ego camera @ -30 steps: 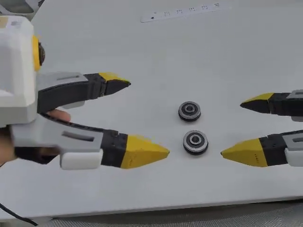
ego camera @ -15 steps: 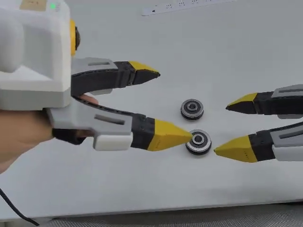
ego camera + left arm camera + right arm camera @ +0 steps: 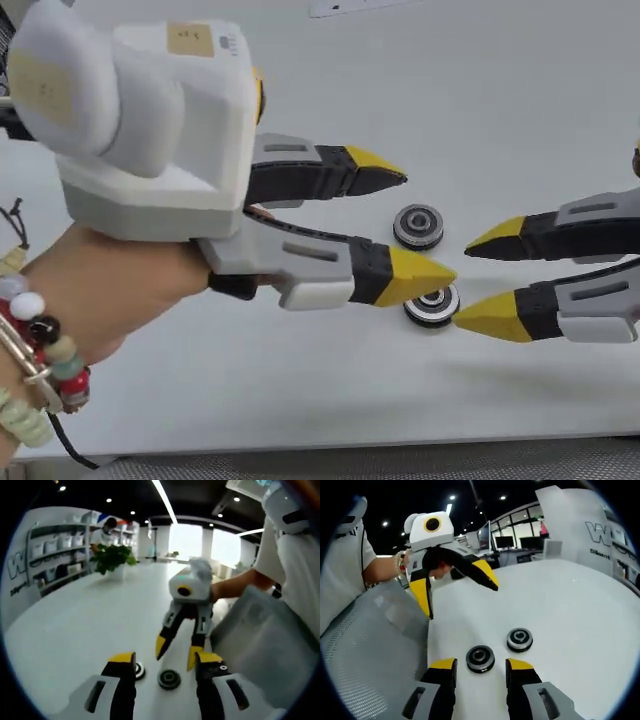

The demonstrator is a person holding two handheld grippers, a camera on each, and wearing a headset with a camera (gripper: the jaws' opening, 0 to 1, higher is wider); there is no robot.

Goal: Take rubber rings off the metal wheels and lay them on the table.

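1. At the far left, a hand (image 3: 110, 280) with beaded bracelets (image 3: 30, 345) at the wrist holds the left gripper (image 3: 405, 225). Its yellow-tipped jaws are spread wide and pinch nothing.
2. In the middle of the white table (image 3: 300, 380) two small metal wheels lie flat, close together. The far wheel (image 3: 418, 226) lies in the gap between the left gripper's tips. The near wheel (image 3: 432, 305) is half hidden under its lower tip.
3. The dark rubber rings (image 3: 470, 655) are on both wheels, so none has yet been laid on the table.
4. On the right, the right gripper (image 3: 470, 282) points in from the opposite side, jaws apart and empty. In the right gripper view the near wheel sits just ahead of the gap between its two tips.
5. What worries me:
   - The four pointed tips are crowding one small spot, so they could clash if both grippers close in together.
   - The wheels lie so near each other that a jaw going for one may knock the other away.
   - Sharp tips on a smooth rim could slip and send the wheel skidding.
   - A tight ring could spring off and fly once levered free.
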